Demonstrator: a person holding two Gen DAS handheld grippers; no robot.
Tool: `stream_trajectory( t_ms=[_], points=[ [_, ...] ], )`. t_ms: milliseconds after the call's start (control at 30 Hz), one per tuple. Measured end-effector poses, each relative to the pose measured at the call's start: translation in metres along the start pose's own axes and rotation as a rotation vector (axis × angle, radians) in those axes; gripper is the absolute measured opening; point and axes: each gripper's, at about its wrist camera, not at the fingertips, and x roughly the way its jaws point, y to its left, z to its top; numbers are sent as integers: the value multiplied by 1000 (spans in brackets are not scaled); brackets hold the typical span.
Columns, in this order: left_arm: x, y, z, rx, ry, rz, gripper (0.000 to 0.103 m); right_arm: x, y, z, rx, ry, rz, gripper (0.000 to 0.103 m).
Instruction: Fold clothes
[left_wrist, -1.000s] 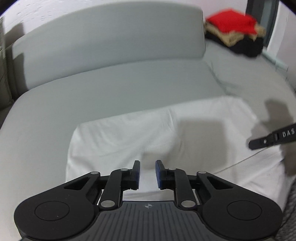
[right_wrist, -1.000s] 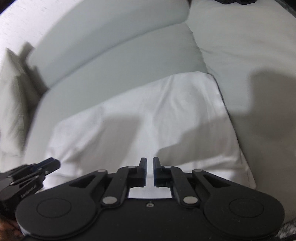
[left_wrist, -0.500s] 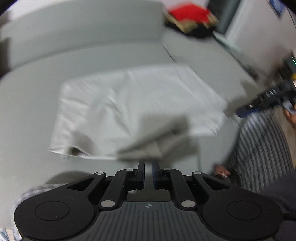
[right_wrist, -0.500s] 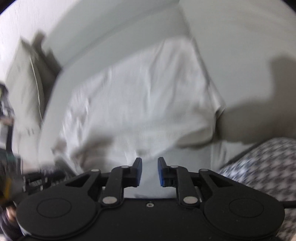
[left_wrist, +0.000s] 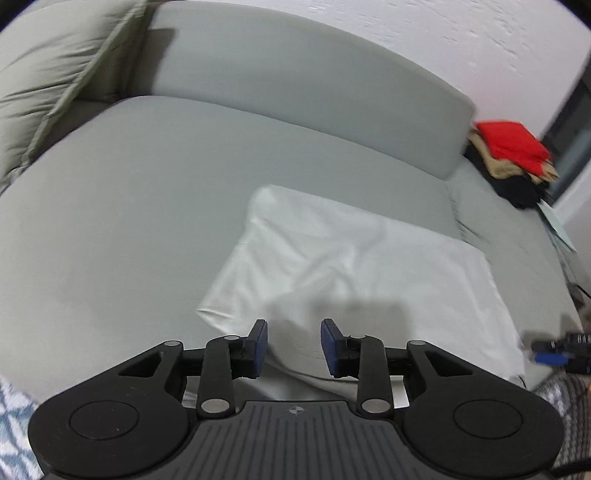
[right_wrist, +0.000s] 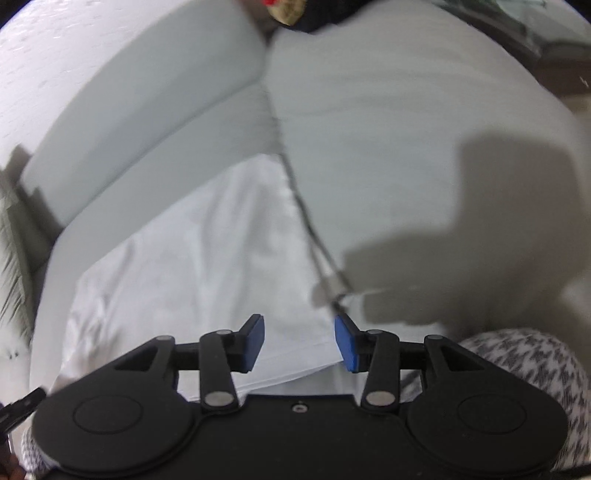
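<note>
A white garment (left_wrist: 354, 258) lies folded flat on the grey sofa seat (left_wrist: 129, 192). It also shows in the right wrist view (right_wrist: 207, 251). My left gripper (left_wrist: 294, 343) is open and empty, just above the garment's near edge. My right gripper (right_wrist: 299, 339) is open and empty, over the garment's near right corner. The right gripper's tip (left_wrist: 554, 350) shows at the right edge of the left wrist view.
A pile of folded clothes, red on top (left_wrist: 513, 147), sits at the sofa's far right end. A grey-green cushion (left_wrist: 48, 74) leans at the far left. The sofa backrest (left_wrist: 295, 85) runs behind. Patterned fabric (right_wrist: 517, 362) lies at the near right.
Both grippers have opened wide; a second ago their jaws were nearly shut. The garment now lies flatter and smaller on the seat, and both cameras have swung to new angles.
</note>
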Motion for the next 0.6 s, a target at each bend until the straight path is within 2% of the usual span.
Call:
stream_trajectory(
  t_ms=[67,167,267,367,600],
  points=[
    [-1,15,8,-71,11,4,33,1,-6,0,11,4,-3,41],
    [6,36,19,-196,49,-34,33,2,4,-3,-4,-8,80,41],
    [23,47,30,-262,117,-55,31,6,20,-9,-54,-7,143,41],
    [40,47,38,-256,154,-40,22,15,34,-16,-84,14,170,41],
    [74,38,51,-126,209,4,17,30,49,-28,-122,30,150,41]
  ],
)
